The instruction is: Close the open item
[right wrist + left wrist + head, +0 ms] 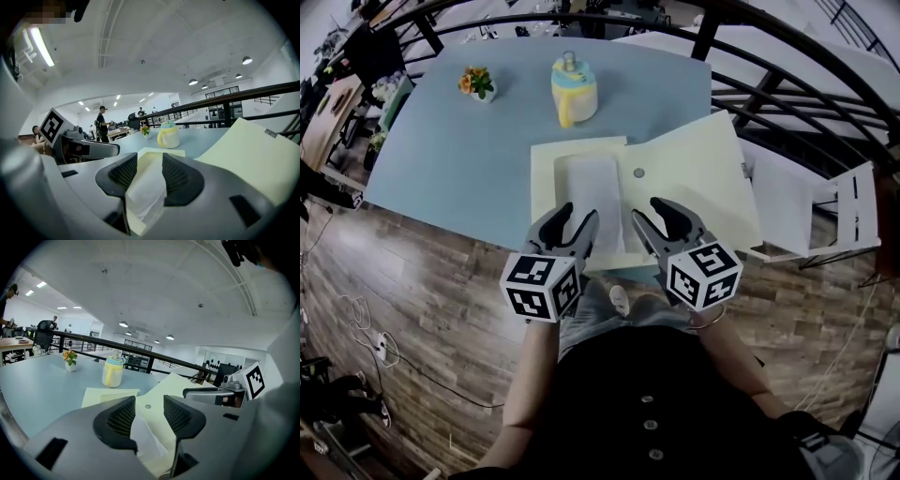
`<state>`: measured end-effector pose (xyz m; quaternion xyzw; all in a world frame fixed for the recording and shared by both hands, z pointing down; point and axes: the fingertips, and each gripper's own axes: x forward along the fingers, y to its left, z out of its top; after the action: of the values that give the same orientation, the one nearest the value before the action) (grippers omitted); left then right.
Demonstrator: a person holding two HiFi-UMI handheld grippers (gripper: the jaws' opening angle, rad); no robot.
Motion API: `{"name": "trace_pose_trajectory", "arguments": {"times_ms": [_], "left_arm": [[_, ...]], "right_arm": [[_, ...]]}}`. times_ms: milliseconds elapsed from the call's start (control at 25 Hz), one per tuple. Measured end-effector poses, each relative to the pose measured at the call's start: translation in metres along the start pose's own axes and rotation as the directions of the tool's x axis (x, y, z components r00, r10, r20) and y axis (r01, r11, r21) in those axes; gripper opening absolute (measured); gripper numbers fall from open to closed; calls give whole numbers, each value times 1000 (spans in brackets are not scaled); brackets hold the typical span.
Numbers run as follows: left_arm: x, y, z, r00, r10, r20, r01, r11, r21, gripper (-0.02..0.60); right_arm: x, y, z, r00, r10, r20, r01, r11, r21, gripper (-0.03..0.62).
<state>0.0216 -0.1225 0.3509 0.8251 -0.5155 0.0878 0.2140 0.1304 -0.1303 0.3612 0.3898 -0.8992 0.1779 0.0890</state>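
Clearance around the folder (546, 178).
Counter (450, 150) bare at left; sippy cup (574, 91) near rear edge; raised flap (694, 178) blocks right.

The left gripper (579, 215) and right gripper (649, 211) cover the near edge of the folder (546, 192) and the near end of the white sheet (589, 186). Whether the sheet touches either gripper's jaws cannot be told. The round mark (638, 172) on the flap (703, 187) is too small to identify, as are far-off people (102, 123).
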Motion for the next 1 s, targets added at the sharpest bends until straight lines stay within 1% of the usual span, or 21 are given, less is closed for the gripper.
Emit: {"name": "trace_pose_trajectory", "arguments": {"times_ms": [240, 480, 640, 800, 880, 960, 1000], "left_arm": [[8, -3, -10, 998, -52, -40, 53, 999, 6, 191], [11, -2, -12, 991, -109, -83, 111, 993, 27, 204], [6, 1, -13, 985, -136, -103, 141, 989, 45, 207], [4, 0, -22, 972, -189, -141, 202, 976, 84, 229], [3, -2, -29, 963, -214, -166, 231, 969, 91, 233], [1, -8, -35, 949, -244, -198, 267, 958, 100, 235], [-1, -12, -39, 939, -263, -221, 291, 950, 108, 235]], "right_arm": [[1, -5, -4, 999, -40, 1, 40, 999, 26, 156], [2, -5, -7, 996, -88, -15, 89, 995, 50, 156], [-1, -6, -6, 992, -128, -5, 128, 990, 63, 156], [-8, -11, -13, 983, -181, -6, 181, 979, 96, 156], [-13, -13, -18, 978, -206, -9, 206, 972, 110, 156], [-18, -15, -22, 973, -230, -11, 230, 965, 123, 156], [-21, -16, -25, 970, -241, -14, 240, 962, 129, 156]]}}
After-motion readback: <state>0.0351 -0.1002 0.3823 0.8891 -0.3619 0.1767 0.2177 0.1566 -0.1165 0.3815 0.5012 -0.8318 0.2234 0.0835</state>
